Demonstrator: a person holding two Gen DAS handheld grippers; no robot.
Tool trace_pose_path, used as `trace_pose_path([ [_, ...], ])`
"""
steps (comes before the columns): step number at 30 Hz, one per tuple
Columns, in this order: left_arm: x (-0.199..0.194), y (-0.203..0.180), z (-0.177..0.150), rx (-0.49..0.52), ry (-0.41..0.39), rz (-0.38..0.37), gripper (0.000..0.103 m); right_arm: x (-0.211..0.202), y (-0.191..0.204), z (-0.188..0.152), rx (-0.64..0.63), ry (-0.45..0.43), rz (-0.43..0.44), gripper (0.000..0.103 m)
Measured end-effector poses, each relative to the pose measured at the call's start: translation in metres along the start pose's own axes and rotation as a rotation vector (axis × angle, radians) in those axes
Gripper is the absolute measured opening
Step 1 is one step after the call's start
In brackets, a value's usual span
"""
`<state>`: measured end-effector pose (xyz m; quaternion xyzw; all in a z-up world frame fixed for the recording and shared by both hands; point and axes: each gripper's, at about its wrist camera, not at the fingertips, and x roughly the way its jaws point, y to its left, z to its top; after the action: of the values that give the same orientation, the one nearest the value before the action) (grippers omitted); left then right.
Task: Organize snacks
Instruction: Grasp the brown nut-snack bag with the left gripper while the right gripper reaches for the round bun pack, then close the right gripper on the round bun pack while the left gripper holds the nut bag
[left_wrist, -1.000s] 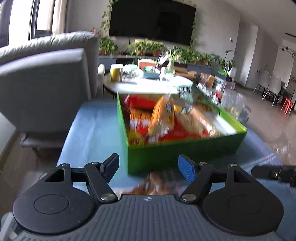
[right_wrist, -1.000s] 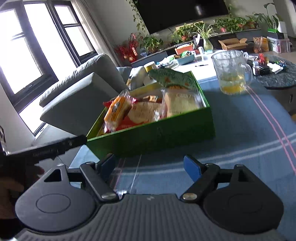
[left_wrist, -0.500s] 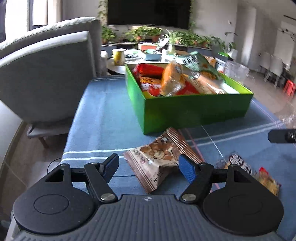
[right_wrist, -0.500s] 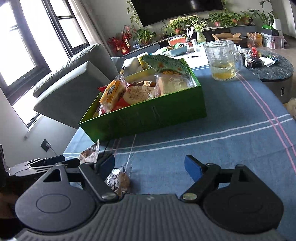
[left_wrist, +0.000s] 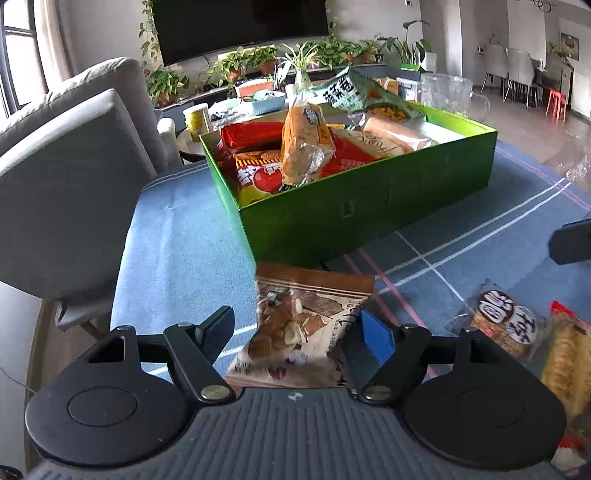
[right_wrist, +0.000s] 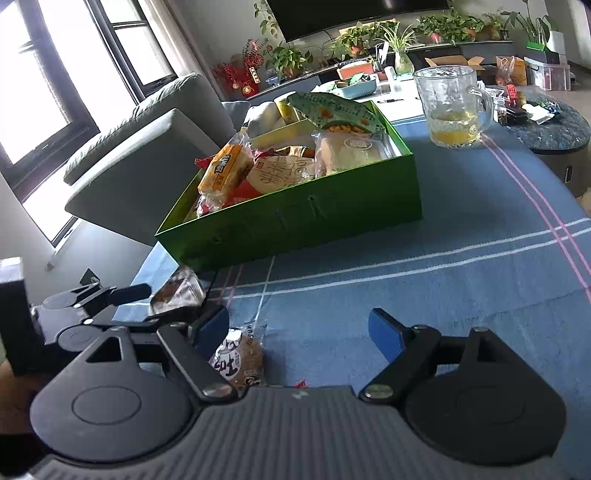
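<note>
- Left gripper (left_wrist: 297, 332) stands with its fingers spread wide and nothing clamped between them; a brown snack packet (left_wrist: 303, 321) lies flat on the blue tablecloth (left_wrist: 177, 236) in the gap.
- That brown snack packet reaches from just under the gripper body forward past the fingertips, its far edge close to the near wall of the green box (left_wrist: 369, 206). The blue-padded finger sits at the packet's right edge; the dark finger on the other side stands clear of it.
- Right gripper (right_wrist: 299, 328) is likewise wide open and holds nothing. A small round-cracker packet (right_wrist: 240, 360) lies on the cloth just inside its left-hand finger, nearer that finger than the other.
- Seen from the left wrist, the same cracker packet (left_wrist: 506, 321) lies to the right of the brown one, with an orange snack bag (left_wrist: 565, 365) just beside it at the picture's edge.
- Green box is full of wrapped snacks: an upright bread packet (left_wrist: 304, 144), a red wrapper (left_wrist: 251, 134), and a green-and-white bag (left_wrist: 354, 92) at the back.
- Behind the box, on the cloth, a glass mug (right_wrist: 454, 107) holds some yellow liquid.
- A grey armchair (left_wrist: 74, 166) stands beside the table on the left.
</note>
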<state>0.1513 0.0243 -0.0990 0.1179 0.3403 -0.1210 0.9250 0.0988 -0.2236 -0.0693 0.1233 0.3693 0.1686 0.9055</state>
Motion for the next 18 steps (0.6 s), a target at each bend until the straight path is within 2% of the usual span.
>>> trace_pose_path([
  [4,0.006,0.009,-0.001,-0.076,0.026,-0.021,0.072,0.0,0.001,0.0,-0.006,0.001,0.003,0.065],
  [7,0.006,0.017,-0.004,-0.167,0.03,-0.051,0.061,0.0,0.001,0.0,-0.003,0.004,0.002,0.065],
  [8,0.005,0.017,-0.004,-0.17,0.027,-0.044,0.053,0.001,0.001,0.0,-0.004,0.006,0.003,0.065],
  [13,-0.003,0.013,-0.008,-0.17,0.012,-0.039,0.05,0.001,0.005,-0.001,-0.017,0.011,0.008,0.065],
  [18,-0.015,0.013,-0.01,-0.212,-0.024,-0.026,0.049,0.002,0.008,-0.002,-0.03,0.015,0.009,0.065],
])
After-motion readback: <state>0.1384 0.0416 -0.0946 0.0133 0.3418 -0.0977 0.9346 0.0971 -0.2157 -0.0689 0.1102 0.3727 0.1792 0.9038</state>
